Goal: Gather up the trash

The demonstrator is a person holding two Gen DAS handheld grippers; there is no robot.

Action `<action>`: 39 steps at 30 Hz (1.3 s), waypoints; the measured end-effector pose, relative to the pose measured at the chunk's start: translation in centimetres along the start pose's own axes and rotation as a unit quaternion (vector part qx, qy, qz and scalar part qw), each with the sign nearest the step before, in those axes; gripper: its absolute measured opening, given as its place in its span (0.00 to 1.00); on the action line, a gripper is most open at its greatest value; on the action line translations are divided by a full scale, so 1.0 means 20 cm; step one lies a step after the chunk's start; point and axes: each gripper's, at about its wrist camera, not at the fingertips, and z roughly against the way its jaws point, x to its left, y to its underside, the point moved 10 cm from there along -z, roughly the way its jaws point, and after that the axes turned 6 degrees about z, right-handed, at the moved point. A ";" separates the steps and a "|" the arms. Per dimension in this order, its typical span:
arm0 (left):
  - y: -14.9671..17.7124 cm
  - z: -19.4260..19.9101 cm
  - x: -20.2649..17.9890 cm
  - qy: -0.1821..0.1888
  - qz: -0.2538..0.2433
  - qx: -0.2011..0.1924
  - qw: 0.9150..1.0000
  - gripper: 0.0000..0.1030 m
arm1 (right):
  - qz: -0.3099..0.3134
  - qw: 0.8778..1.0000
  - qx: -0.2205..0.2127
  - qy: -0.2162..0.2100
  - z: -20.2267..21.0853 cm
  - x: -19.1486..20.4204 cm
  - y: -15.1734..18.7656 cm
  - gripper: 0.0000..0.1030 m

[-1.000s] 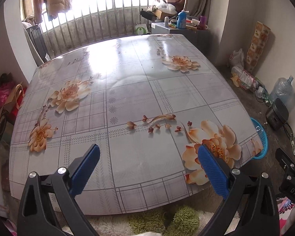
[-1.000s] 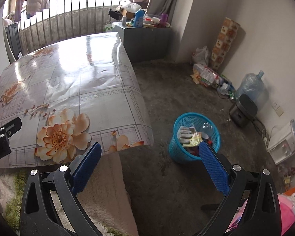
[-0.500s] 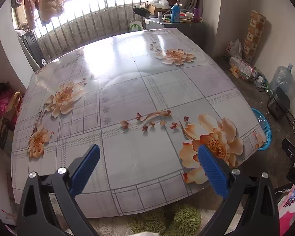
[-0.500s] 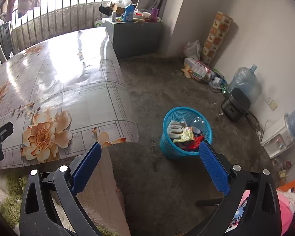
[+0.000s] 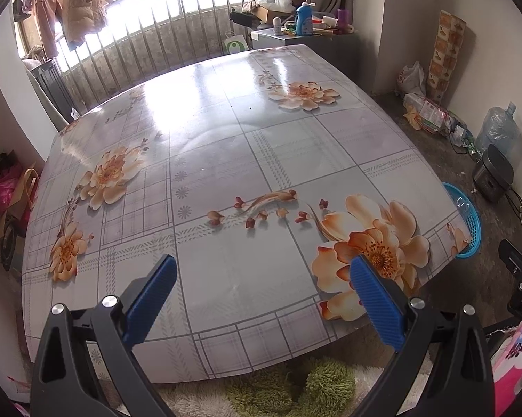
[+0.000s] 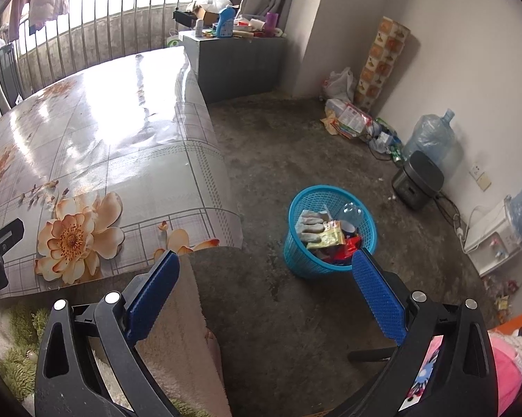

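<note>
A blue plastic basket (image 6: 297,246) stands on the concrete floor right of the table, holding a grey glove (image 6: 307,224), a yellow wrapper (image 6: 325,238), a clear bottle (image 6: 351,212) and red scraps. Its rim (image 5: 471,222) shows past the table's right edge in the left wrist view. My right gripper (image 6: 264,269) is open and empty, above the floor just left of the basket. My left gripper (image 5: 262,271) is open and empty over the front of the floral tablecloth (image 5: 226,160). No trash shows on the table.
A grey cabinet (image 6: 240,59) with bottles stands behind the table. Bags and packets (image 6: 347,118), a water jug (image 6: 429,135) and a black cooker (image 6: 417,180) line the right wall. A fluffy green and white rug (image 5: 295,389) lies below the table's front edge.
Both grippers have pulled back and risen a little, so the table and basket look slightly farther. Both stay open and empty.
</note>
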 end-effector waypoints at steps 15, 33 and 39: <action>-0.01 0.00 -0.01 -0.001 -0.006 -0.001 1.000 0.95 | -0.001 1.000 0.000 -0.003 0.00 0.01 0.00 0.93; -0.01 0.00 -0.01 -0.001 -0.007 -0.001 1.000 0.95 | -0.001 1.000 -0.004 -0.005 0.00 0.02 -0.01 0.93; -0.01 0.00 -0.01 -0.001 -0.008 -0.001 1.000 0.95 | -0.001 1.000 -0.004 -0.005 0.00 0.03 -0.01 0.93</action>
